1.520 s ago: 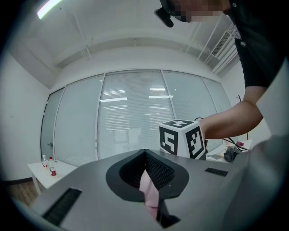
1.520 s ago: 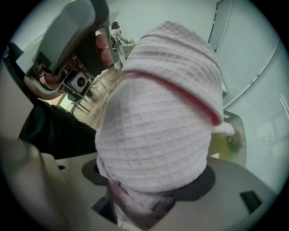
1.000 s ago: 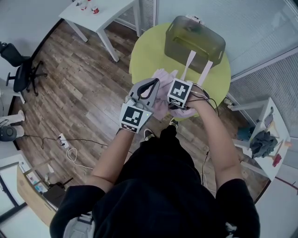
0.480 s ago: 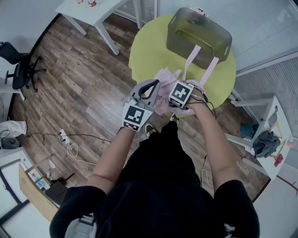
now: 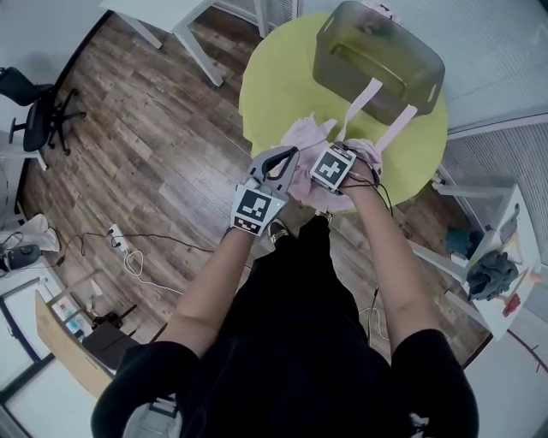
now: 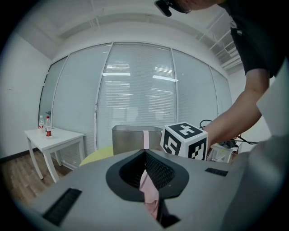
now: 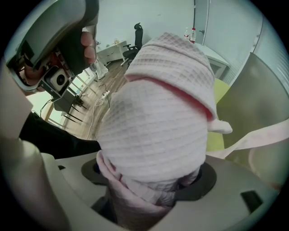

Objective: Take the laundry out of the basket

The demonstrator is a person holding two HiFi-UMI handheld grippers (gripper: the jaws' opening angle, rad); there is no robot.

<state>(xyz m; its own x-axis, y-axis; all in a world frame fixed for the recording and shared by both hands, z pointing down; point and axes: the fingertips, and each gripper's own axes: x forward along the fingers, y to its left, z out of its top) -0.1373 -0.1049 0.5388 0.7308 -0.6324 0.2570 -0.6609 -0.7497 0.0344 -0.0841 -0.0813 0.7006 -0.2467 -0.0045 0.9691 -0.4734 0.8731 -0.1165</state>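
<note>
Lime rd table [image 5: 274, 94] w/ basket [image 5: 377, 60]; wood floor [image 5: 163, 145], white desk [image 5: 188, 10], chair [image 5: 38, 120].

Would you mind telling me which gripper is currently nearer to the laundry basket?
Right. The right gripper holds the pink garment over the green table, just short of the basket. The left gripper holds the same garment farther back, at the table's near edge.

Right tongs [image 7: 153, 182]: jaw tips buried under bunched pink cloth [image 7: 158, 131], and the surface [image 7: 218, 97] beyond is mostly blocked. Left tongs [image 6: 146, 167]: the cloth's lower end is lost behind the body. Basket [image 5: 377, 60] beyond both: contents unreadable through its murky wall.
</note>
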